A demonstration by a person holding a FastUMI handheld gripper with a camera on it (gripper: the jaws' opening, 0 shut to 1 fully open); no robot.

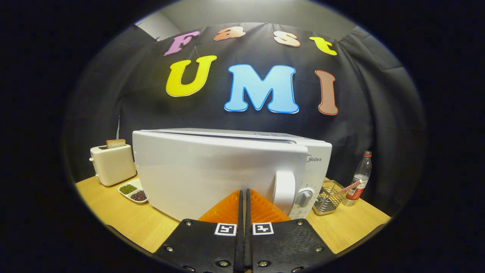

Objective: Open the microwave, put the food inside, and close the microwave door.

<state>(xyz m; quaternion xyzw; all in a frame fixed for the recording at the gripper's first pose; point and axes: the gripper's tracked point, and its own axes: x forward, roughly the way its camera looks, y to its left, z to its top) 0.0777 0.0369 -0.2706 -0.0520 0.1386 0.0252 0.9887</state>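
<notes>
Your gripper (243, 193) has its fingers pressed together with nothing between them, the tips right up against the front of the microwave door (212, 174); whether they touch it is not clear. The microwave (314, 159) stands on the worktop (125, 220) directly ahead at twelve o'clock, and its door sits slightly ajar, its right edge standing a little out from the body. The door handle (284, 191) is at about one o'clock from your fingertips, with a control knob (304, 197) just right of it. Farther out at two to three o'clock a wire basket (329, 197) rests on the worktop holding a striped straw (348, 187), and a clear bottle (359, 176) stands just beyond it. At nine to ten o'clock, left of the microwave, you have a small dish of beans (133, 191) and, behind it, a toaster (112, 163) with a slice of bread (115, 143) poking up from its slot.
</notes>
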